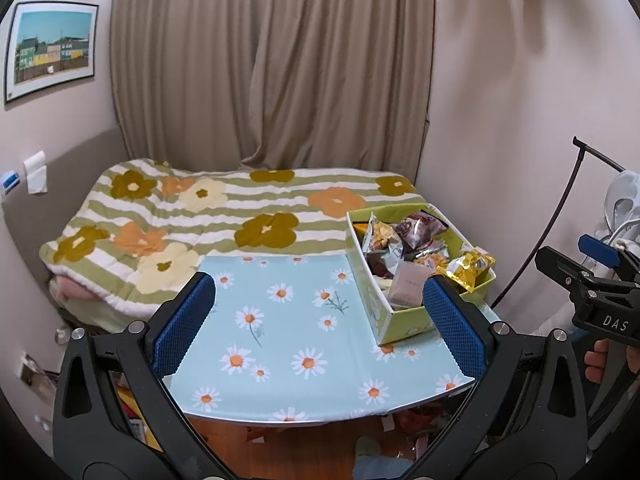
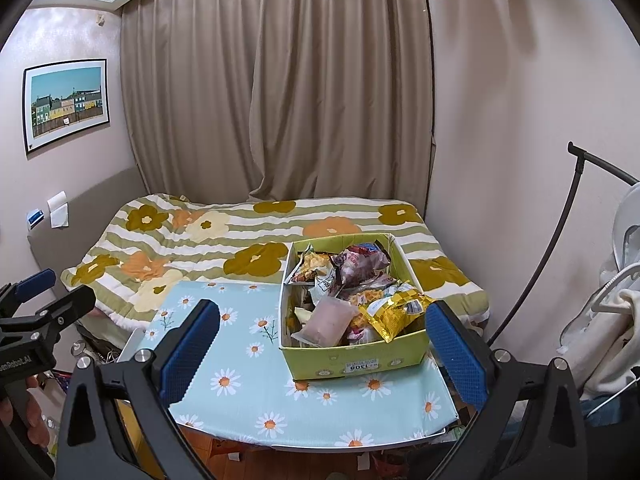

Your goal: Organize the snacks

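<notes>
**Snack box heaped, both grippers empty**

The green cardboard box (image 2: 352,360) sits at the right end of the daisy-print table (image 2: 240,376), heaped with snack packets. A gold foil packet (image 2: 394,312) lies across the pile toward the box's right front corner, its end overhanging the rim; a pale pink pouch (image 2: 326,320) leans beside it. The right gripper (image 2: 320,344) hovers short of the box, jaws spread wide and holding nothing. The left gripper (image 1: 320,320) hangs over the bare tabletop, likewise released. Beyond the table lies the flowered quilt (image 2: 240,248).

The likely trouble: the gold packet is perched loosely, so a nudge to the box or a careless pinch could tip it off the table's right edge. Crinkly foil may also slip from the pads.
</notes>
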Motion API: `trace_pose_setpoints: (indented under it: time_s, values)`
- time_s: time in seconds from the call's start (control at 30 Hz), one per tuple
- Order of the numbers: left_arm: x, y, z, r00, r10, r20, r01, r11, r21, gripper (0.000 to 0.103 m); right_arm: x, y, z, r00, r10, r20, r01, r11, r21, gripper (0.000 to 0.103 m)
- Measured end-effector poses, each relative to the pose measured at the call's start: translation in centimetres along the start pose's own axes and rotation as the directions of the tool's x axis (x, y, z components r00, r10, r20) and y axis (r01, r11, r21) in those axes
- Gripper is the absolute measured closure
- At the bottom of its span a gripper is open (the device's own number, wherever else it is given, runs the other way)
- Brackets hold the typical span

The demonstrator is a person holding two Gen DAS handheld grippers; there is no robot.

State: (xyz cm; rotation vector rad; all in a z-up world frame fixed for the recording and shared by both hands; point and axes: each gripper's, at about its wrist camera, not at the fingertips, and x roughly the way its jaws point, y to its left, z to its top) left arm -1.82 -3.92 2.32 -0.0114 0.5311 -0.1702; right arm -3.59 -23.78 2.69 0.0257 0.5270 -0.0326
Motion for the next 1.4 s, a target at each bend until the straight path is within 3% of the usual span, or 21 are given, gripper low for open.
trace_pose_setpoints:
  time_s: [0.87,1.23,1.4]
  values:
    - [0.0,0.3,0.0,1.0,-0.009,0.002,0.009,1.0,-0.004,0.0,0.1,0.0,0.1,1.0,-0.003,0.002,0.003,1.0,0.0,0.001]
    - [-1.0,0.8,-0.5,0.997,0.057,0.057,-0.058,0.998,0.018,0.0,0.1,0.0,0.3,1.0,-0.001,0.003,0.001,1.0,0.003,0.001]
    - [-1.3,0.7,-0.8,0.996,0.045,0.073,-0.047,0.998,0.03,0.0,0.0,0.1,0.5,1.0,0.0,0.002,0.0,1.0,0.002,0.001]
